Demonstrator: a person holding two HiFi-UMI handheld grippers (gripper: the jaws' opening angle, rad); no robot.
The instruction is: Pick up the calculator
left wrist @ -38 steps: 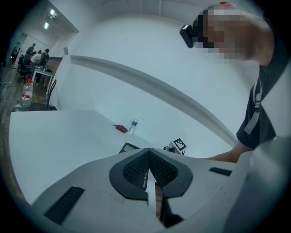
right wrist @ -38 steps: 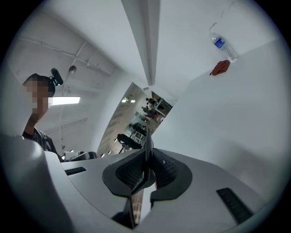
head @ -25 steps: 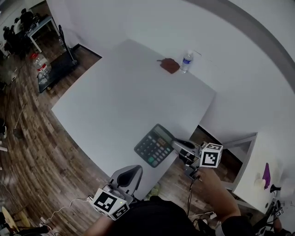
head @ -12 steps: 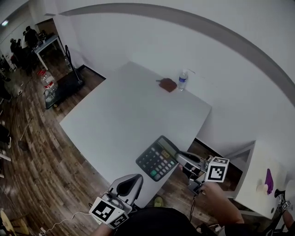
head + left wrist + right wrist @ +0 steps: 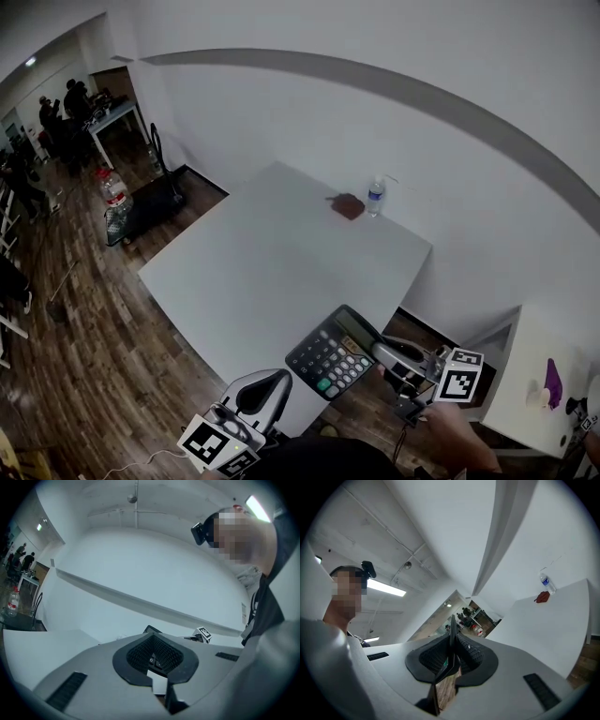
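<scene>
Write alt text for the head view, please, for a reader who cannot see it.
The right gripper holds a black calculator by one edge over the near corner of a white table. The left gripper sits lower, its fingers together on nothing. A water bottle and a small brown object stand at the table's far edge.

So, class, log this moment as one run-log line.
phase: calculator held | right gripper: shut on calculator | left gripper: shut, empty | table: bottle at far edge

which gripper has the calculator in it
The right gripper: its jaws are clamped on the edge of the calculator, which shows edge-on between them in the right gripper view. The left gripper is shut with nothing between its jaws.
</scene>
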